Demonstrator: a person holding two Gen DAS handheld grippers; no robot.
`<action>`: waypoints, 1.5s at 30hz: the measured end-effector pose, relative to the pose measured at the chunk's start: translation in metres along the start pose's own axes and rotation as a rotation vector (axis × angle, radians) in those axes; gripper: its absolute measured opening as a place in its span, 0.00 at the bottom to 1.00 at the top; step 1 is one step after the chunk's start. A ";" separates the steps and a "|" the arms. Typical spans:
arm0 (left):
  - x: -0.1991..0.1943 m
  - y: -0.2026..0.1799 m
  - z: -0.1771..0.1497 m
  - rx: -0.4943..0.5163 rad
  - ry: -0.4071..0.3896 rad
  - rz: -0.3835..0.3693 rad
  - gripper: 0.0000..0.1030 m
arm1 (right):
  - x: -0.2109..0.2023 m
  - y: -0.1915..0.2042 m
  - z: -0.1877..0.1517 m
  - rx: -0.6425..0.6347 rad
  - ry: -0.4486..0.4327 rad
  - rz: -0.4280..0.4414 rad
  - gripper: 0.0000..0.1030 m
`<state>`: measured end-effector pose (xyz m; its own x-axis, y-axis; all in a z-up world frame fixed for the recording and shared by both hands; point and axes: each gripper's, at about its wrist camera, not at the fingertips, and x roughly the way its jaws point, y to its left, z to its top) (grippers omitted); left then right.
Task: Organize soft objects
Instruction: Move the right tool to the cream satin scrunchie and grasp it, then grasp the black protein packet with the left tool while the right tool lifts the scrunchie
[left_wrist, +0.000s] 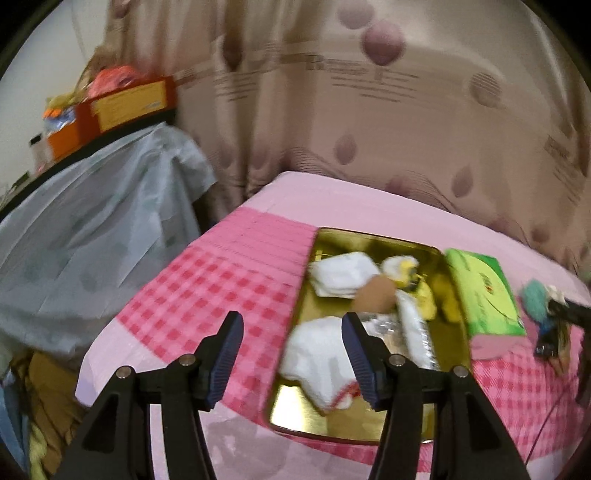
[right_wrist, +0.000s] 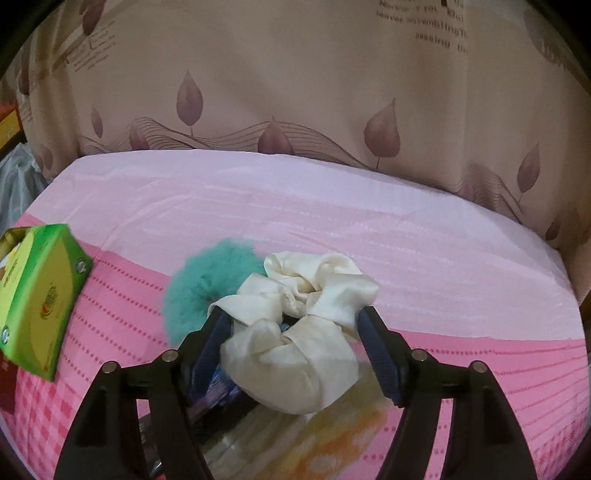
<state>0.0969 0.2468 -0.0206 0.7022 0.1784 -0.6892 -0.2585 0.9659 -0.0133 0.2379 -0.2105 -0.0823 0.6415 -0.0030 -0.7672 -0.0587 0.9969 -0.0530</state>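
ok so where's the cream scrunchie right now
In the right wrist view, the cream scrunchie lies on the pink bedspread between the open fingers of the right gripper, overlapping the fluffy teal scrunchie behind it.

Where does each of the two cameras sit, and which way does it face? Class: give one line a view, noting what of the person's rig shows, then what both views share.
Left wrist: sits on the left gripper, looking down and forward at the gold tray of soft things on the pink cloth; its two open fingers show, nothing between them.
Right wrist: sits on the right gripper, looking down at the cream scrunchie between its open fingers, teal pompom behind.
Shared: green box, pink cloth, leaf-print curtain.
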 end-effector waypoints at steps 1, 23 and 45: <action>-0.001 -0.005 0.000 0.019 -0.003 -0.008 0.56 | 0.003 -0.001 0.000 0.007 -0.001 0.014 0.63; -0.015 -0.189 -0.014 0.319 0.058 -0.407 0.58 | -0.057 -0.057 -0.048 0.077 -0.106 0.043 0.12; 0.043 -0.371 -0.023 0.465 0.328 -0.595 0.61 | -0.054 -0.120 -0.129 0.225 -0.008 -0.008 0.14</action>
<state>0.2077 -0.1081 -0.0613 0.3870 -0.3823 -0.8391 0.4481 0.8733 -0.1912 0.1115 -0.3402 -0.1170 0.6471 -0.0109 -0.7624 0.1177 0.9893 0.0858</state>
